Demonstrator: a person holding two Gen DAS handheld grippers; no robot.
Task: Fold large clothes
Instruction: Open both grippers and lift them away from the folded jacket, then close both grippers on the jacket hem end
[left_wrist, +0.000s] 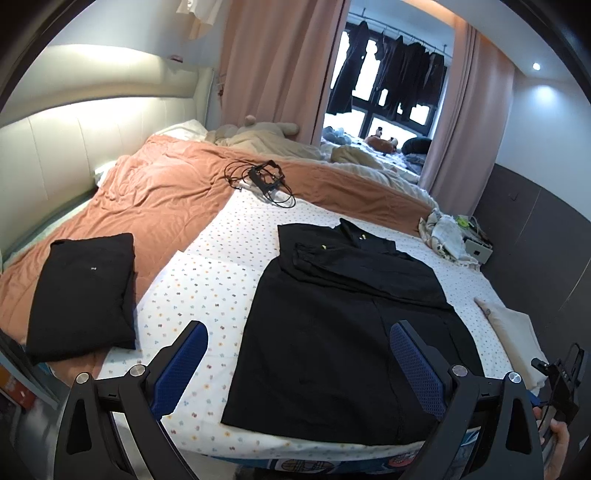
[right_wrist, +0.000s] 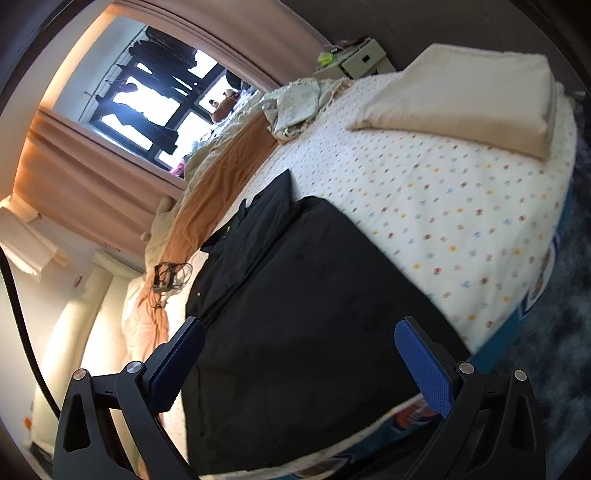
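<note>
A large black garment (left_wrist: 343, 325) lies spread on the dotted white sheet (left_wrist: 207, 280), its sleeves folded in across the upper part near the collar. My left gripper (left_wrist: 299, 365) hovers open above its near hem, nothing between the blue pads. In the tilted right wrist view the same black garment (right_wrist: 306, 325) fills the centre, and my right gripper (right_wrist: 299, 362) is open above its lower part, empty. The right gripper's body (left_wrist: 561, 384) and a hand show at the left wrist view's right edge.
A folded black garment (left_wrist: 83, 295) rests on the orange blanket (left_wrist: 162, 192) at the left. A black cabled device (left_wrist: 266, 177) lies further back. A folded cream cloth (right_wrist: 465, 99) sits by the bed's right edge, with crumpled cloth (left_wrist: 443, 232) and a small box (left_wrist: 478, 251) beyond.
</note>
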